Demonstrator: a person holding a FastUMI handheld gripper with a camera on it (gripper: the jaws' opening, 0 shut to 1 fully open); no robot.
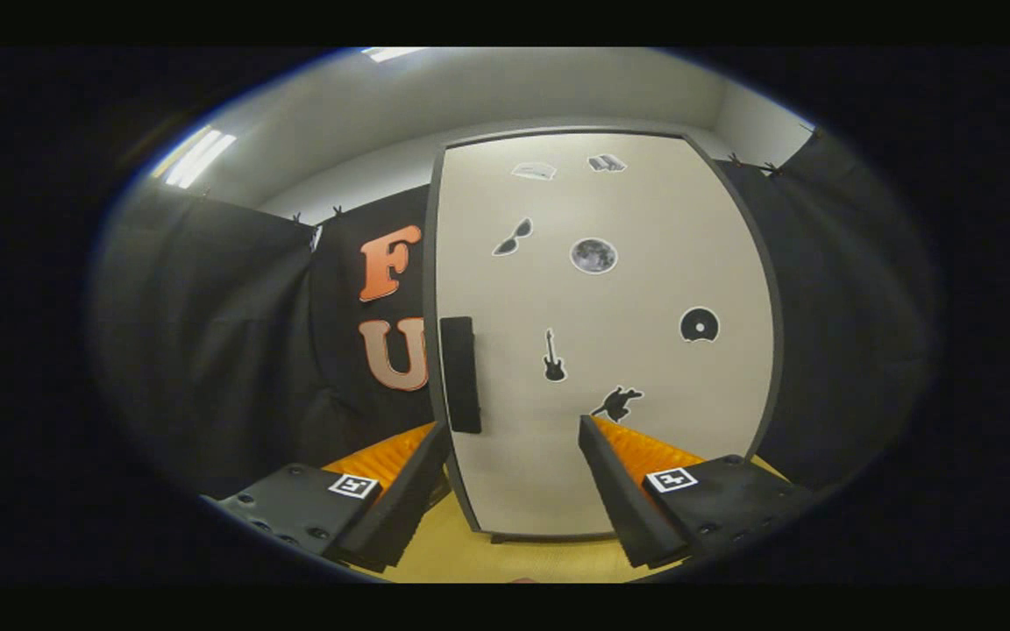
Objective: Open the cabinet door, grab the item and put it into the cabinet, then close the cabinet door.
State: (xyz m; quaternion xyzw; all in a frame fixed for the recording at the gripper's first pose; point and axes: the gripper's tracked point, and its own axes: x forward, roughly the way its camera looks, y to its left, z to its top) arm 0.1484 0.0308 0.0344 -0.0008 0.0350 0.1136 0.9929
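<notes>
Right ahead of my gripper (514, 491) sits the cabinet (601, 350), door (628, 289) closed, dark handle (460, 374) on its left edge just beyond the left finger. Fingers spread wide, holding nothing, over the yellow table (505, 556).

The scene is dim to moderate in brightness, lit from above by long white ceiling light strips (198, 158), one of which flares into a soft, overexposed streak. A second strip (387, 53) glows at the top. The pale, flat cabinet door with a dark frame (645, 403) catches even light and shows no strong glare; its small dark stickers read fairly sharp. Fisheye distortion bows the door's straight edges outward and bends the ceiling lines. The black cloth booth wall (207, 333) sinks into deep shadow, its folds barely visible. Toward the rim the view darkens, softens and blurs. The yellow desk surface (470, 552) looks muted. The gripper (514, 491) fingers stand spread apart, slightly soft in focus.
</notes>
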